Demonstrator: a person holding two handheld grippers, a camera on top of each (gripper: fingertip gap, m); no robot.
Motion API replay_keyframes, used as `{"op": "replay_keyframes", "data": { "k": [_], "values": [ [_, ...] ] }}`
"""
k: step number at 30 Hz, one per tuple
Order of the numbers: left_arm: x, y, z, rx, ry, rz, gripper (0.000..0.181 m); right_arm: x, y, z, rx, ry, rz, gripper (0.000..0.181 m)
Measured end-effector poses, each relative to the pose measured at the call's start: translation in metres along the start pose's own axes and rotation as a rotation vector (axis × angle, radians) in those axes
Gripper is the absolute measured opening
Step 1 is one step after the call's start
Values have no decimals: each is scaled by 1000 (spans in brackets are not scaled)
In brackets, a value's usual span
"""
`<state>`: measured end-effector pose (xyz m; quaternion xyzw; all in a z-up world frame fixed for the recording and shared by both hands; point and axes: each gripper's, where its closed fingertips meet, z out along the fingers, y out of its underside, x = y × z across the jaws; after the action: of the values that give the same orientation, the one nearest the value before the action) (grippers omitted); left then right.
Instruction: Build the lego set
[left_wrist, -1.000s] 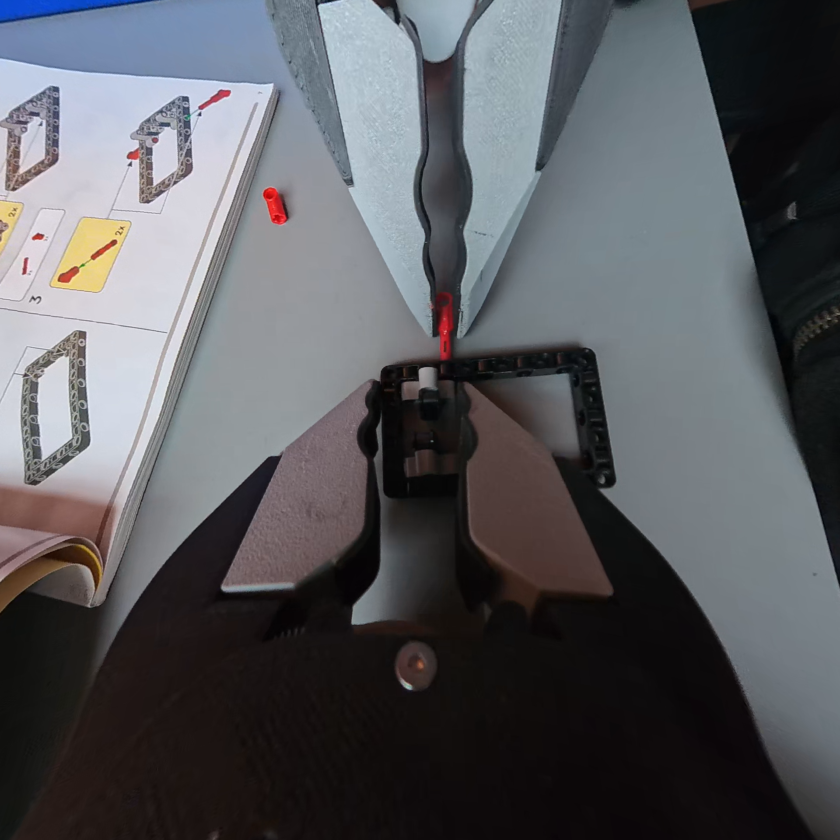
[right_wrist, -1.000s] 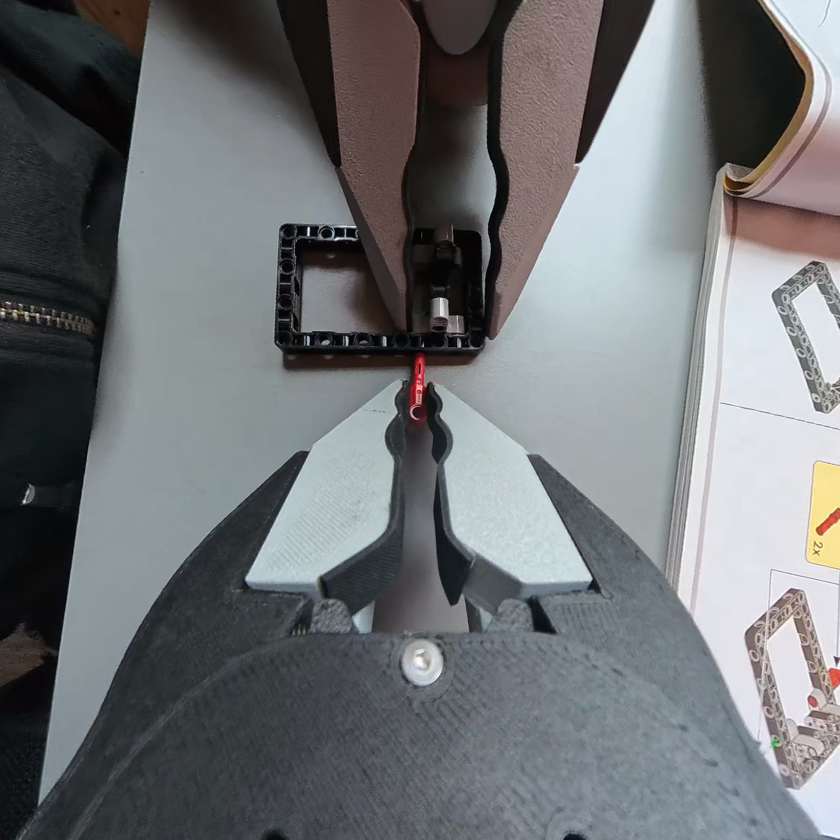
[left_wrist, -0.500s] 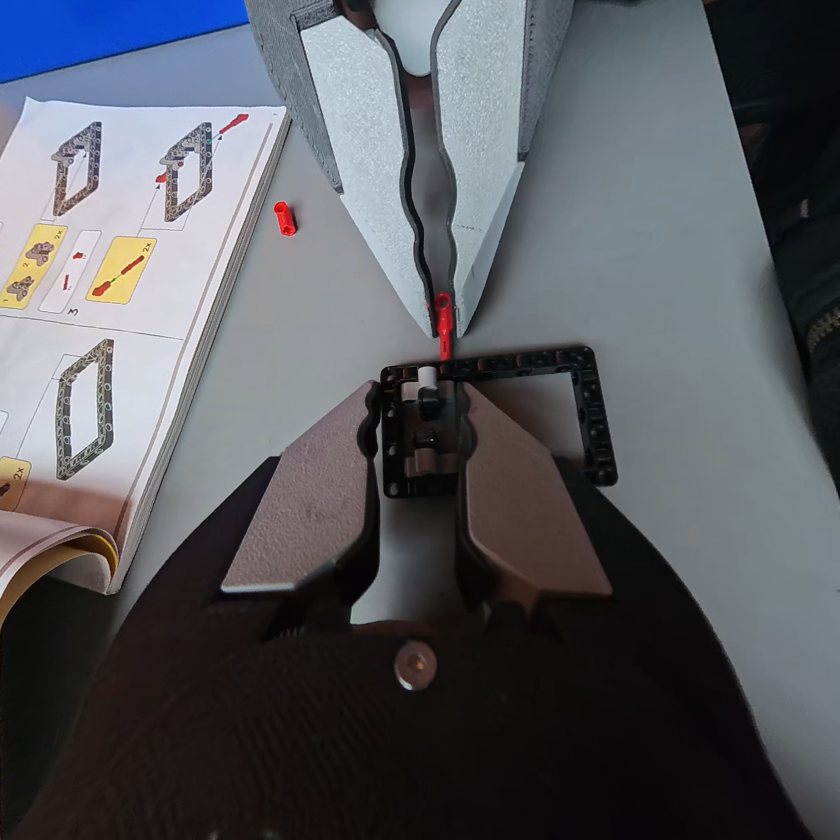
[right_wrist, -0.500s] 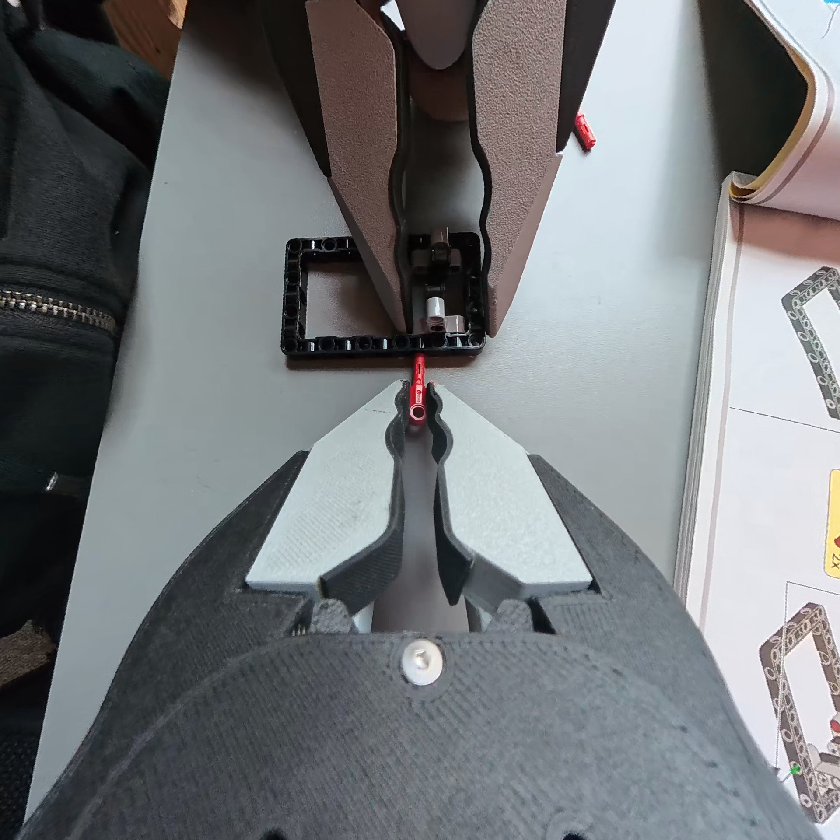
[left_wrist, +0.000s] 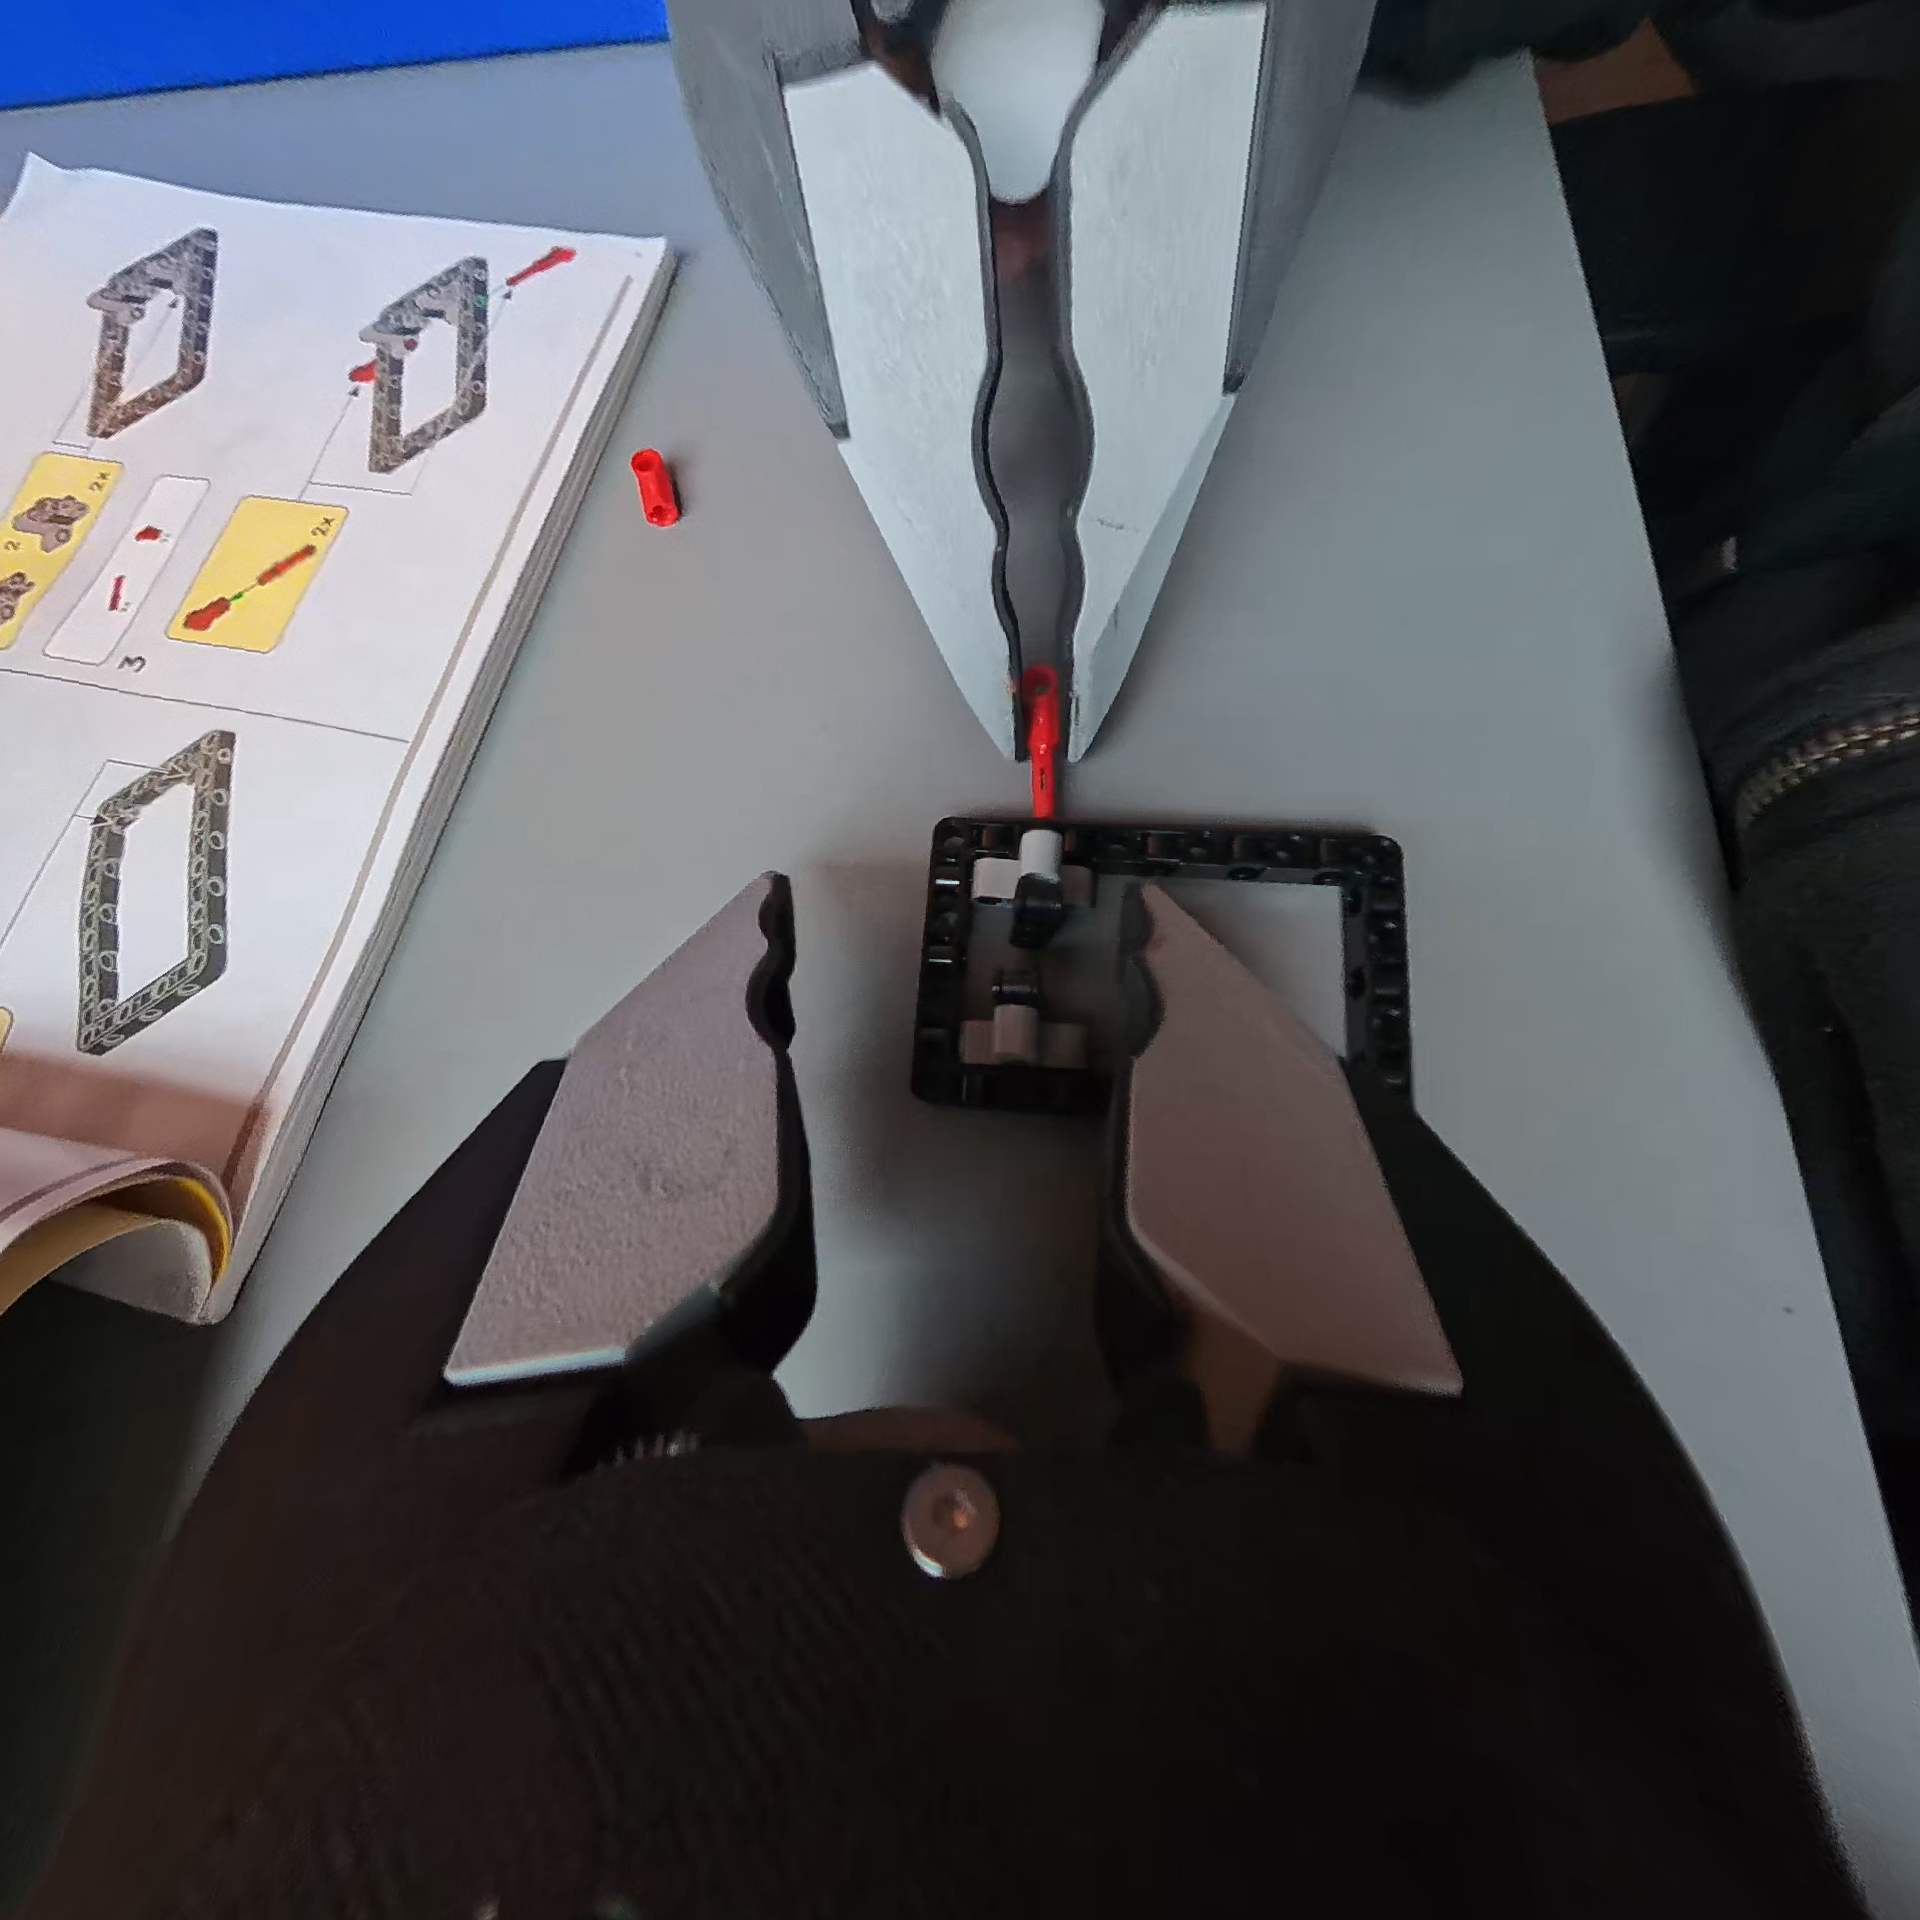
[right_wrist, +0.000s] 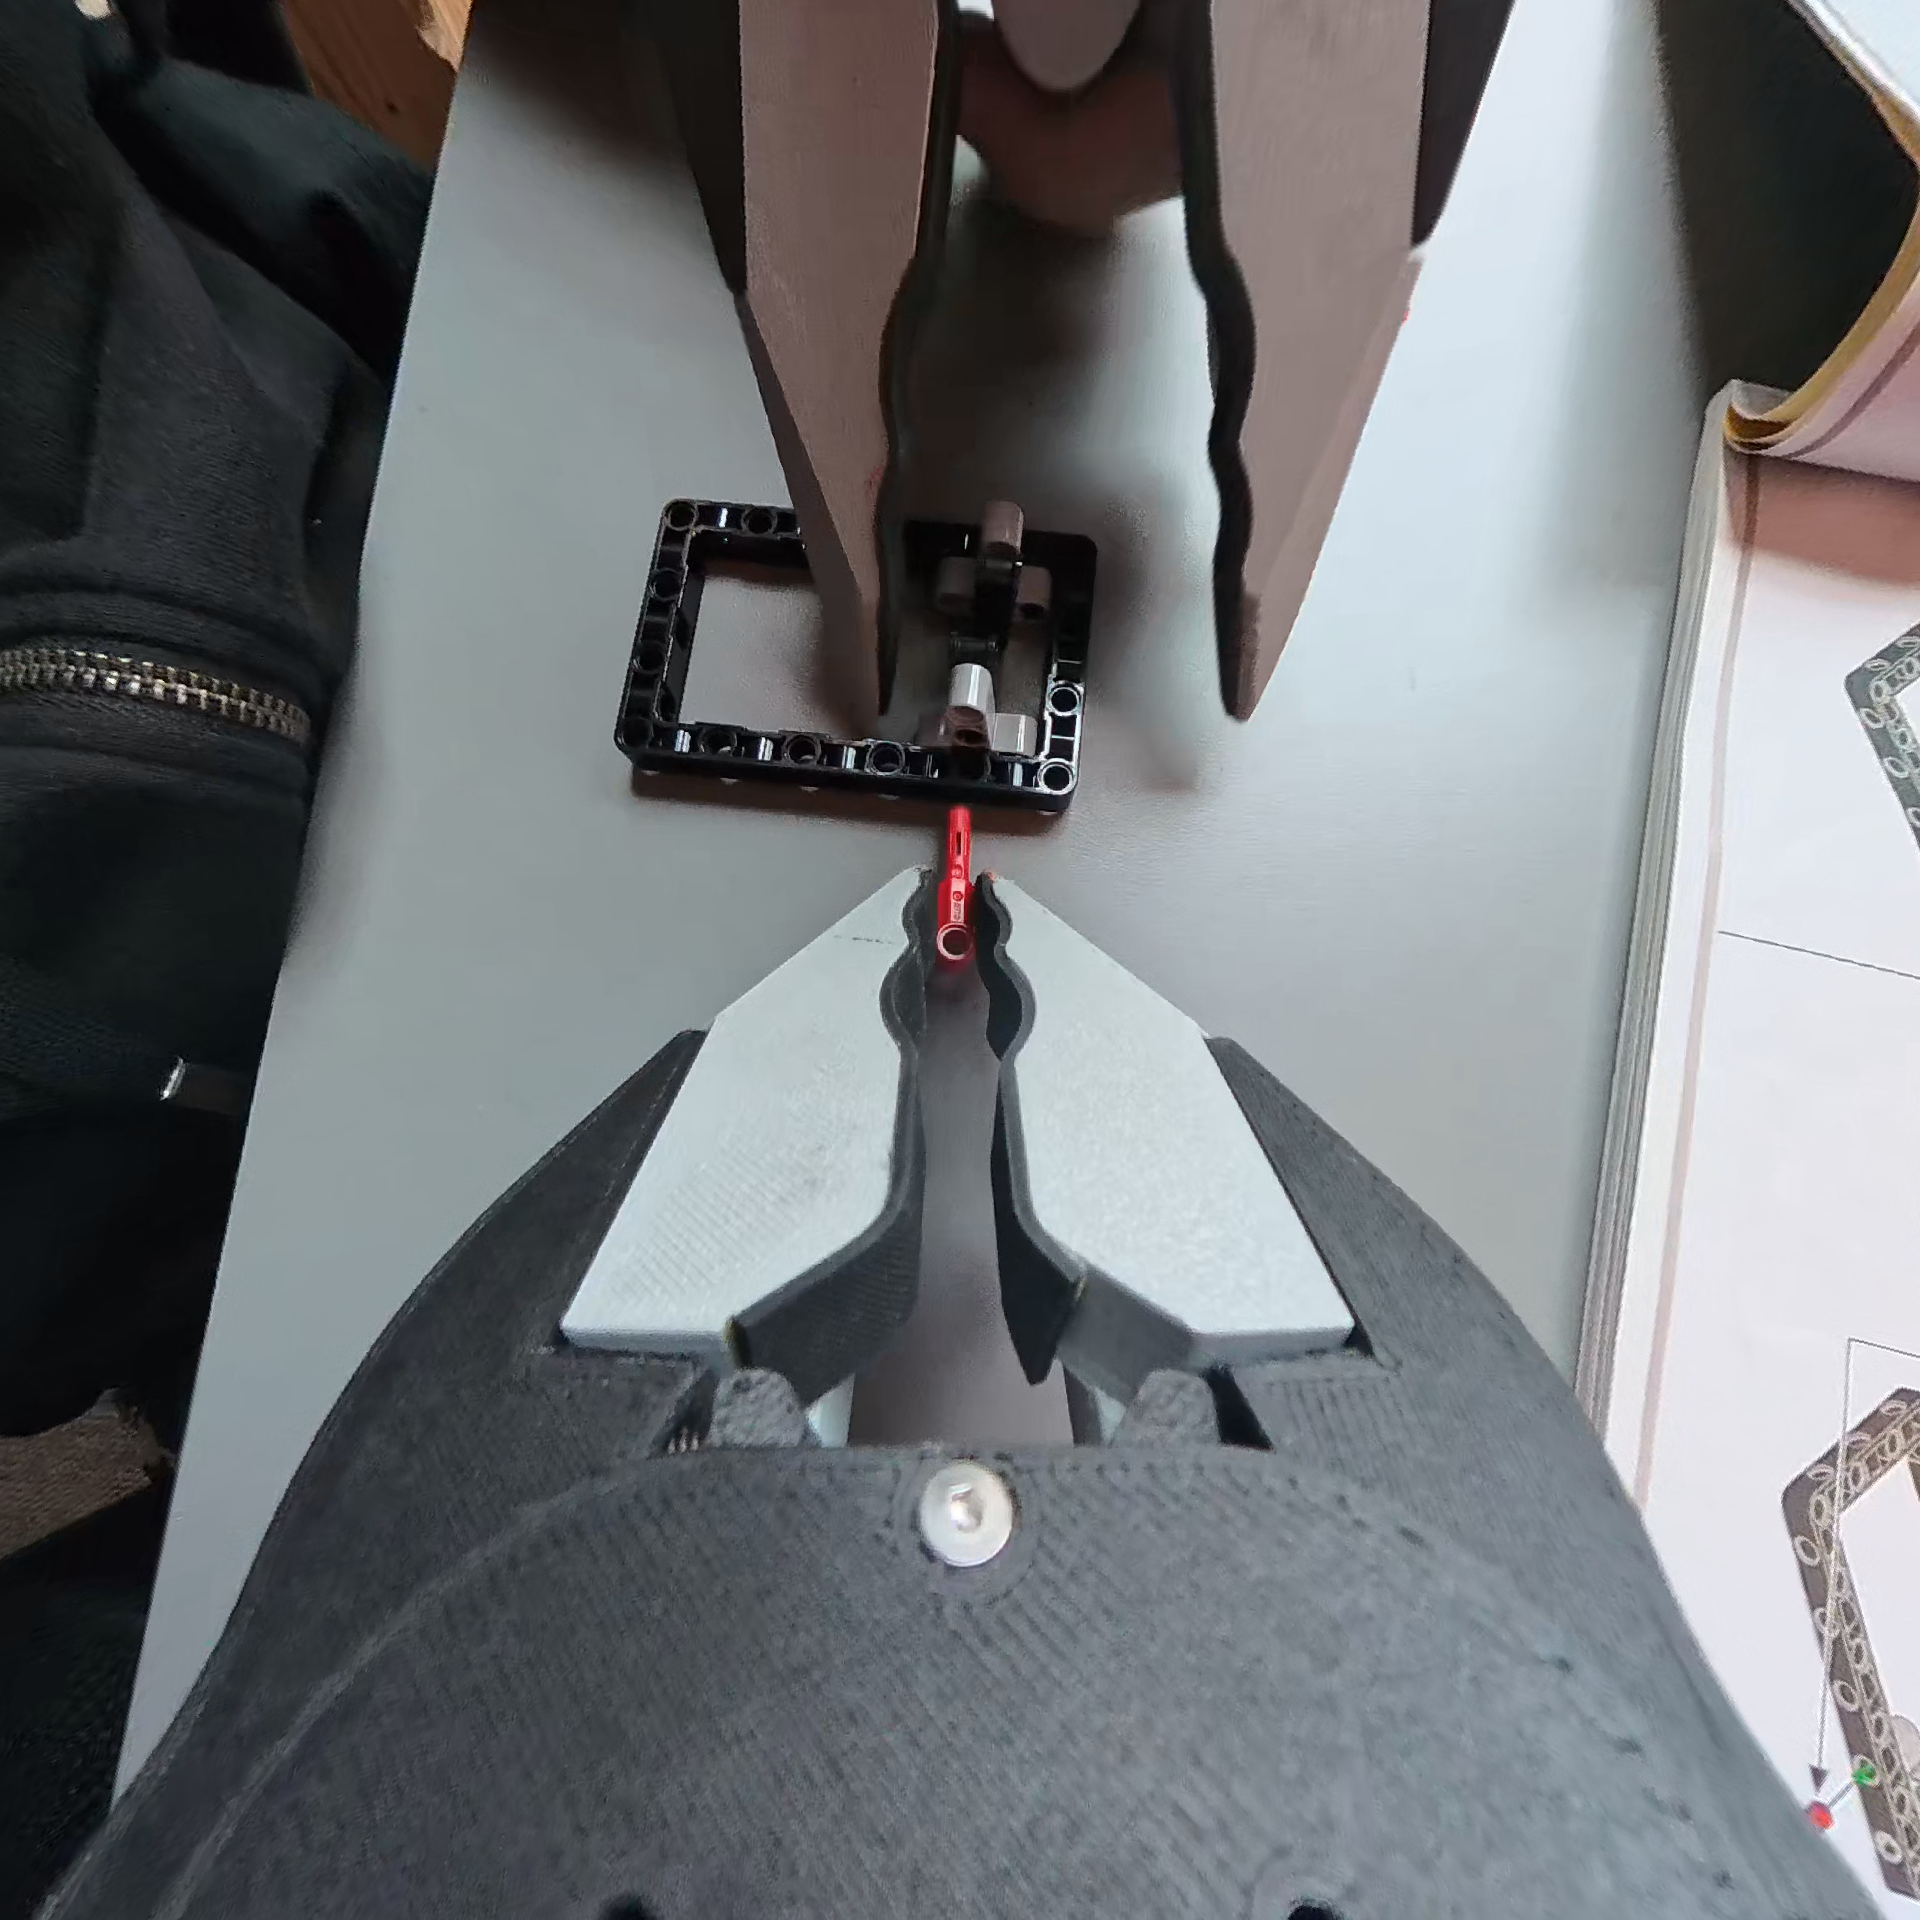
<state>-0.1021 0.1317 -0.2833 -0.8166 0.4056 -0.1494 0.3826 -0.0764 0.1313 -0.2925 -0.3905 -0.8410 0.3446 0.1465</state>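
Note:
A black rectangular frame (left_wrist: 1247, 847) lies flat on the grey table, with grey and black connectors (left_wrist: 1023, 1029) fitted inside one end. My left gripper (left_wrist: 956, 914) is open, its brown fingers on either side of that end and apart from it. My right gripper (right_wrist: 956, 899) is shut on a thin red axle (right_wrist: 956, 883). The axle's tip meets the outer edge of the frame (right_wrist: 790, 748), in line with a connector. I cannot tell whether it sits in a hole. The right gripper also shows in the left wrist view (left_wrist: 1044, 743), and the left gripper in the right wrist view (right_wrist: 1055, 707).
An open instruction booklet (left_wrist: 260, 623) lies beside the frame and also shows in the right wrist view (right_wrist: 1818, 1039). A small loose red pin (left_wrist: 655, 488) lies near its edge. Dark zippered clothing (right_wrist: 156, 675) runs along the table's other edge. Only a small space, under 4 cm, lies between the two pairs of fingers. Left tips and right tips are each some 11 centimeters from the small loose red pin (left_wrist: 655, 488).
My left gripper has opened and let go of the frame's end. My right gripper still holds the red axle against the frame's edge.

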Motion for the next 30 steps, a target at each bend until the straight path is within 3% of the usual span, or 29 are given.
{"op": "replay_keyframes", "data": {
  "k": [6, 8, 10, 12, 16, 18, 30],
  "values": [
    [10, -23, -11, 82, 83, -129, 48, 1, 1, -2, 6, -3, 11, 4],
    [7, -14, -2, 4, 27, -93, 54, -2, -1, -3, 16, -12, 14, 4],
    [3, -5, 7, -48, -12, -56, 47, -3, -2, -3, 26, -18, 20, 4],
    [13, -7, 10, -12, 29, -39, 28, -4, -2, -2, 24, -20, 31, 5],
    [9, -8, 10, 0, -27, -9, 32, -7, 0, 0, 9, -23, 23, 4],
    [17, -8, 11, 9, 14, 13, 17, -6, -1, 0, 6, -22, 29, 4],
    [17, -8, 11, 14, 24, 14, 16, -4, -1, 1, -7, 29, 15, 4]
  ]
}}
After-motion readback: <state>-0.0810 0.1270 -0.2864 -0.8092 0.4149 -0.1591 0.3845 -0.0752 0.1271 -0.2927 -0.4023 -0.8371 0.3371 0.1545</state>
